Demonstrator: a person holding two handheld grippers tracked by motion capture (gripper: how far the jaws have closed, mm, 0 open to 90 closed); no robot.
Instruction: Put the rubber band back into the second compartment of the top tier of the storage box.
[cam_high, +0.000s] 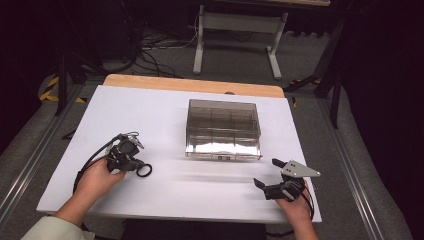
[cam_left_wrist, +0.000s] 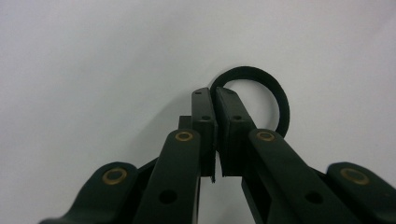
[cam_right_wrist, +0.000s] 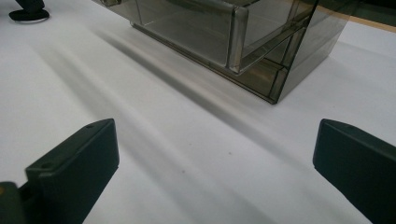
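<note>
Pickup's basically done: left gripper (cam_left_wrist: 215, 100) pinches the black rubber ring (cam_left_wrist: 275, 95) on the table (cam_high: 165, 190), at 8 o'clock from the clear organizer box (cam_high: 223, 129). Right gripper (cam_right_wrist: 215, 172) sits spread wide. Lifting and stowing remain, I'd guess.

The place looked like a lab or a test room. A white board (cam_high: 165, 195) covered the bench (cam_high: 192, 84). Loose cables (cam_high: 160, 47) lay on the grey floor (cam_high: 235, 65) behind it. Yellow-black tape (cam_high: 49, 89) marked the floor, and another bench frame (cam_high: 237, 35) stood beyond.
</note>
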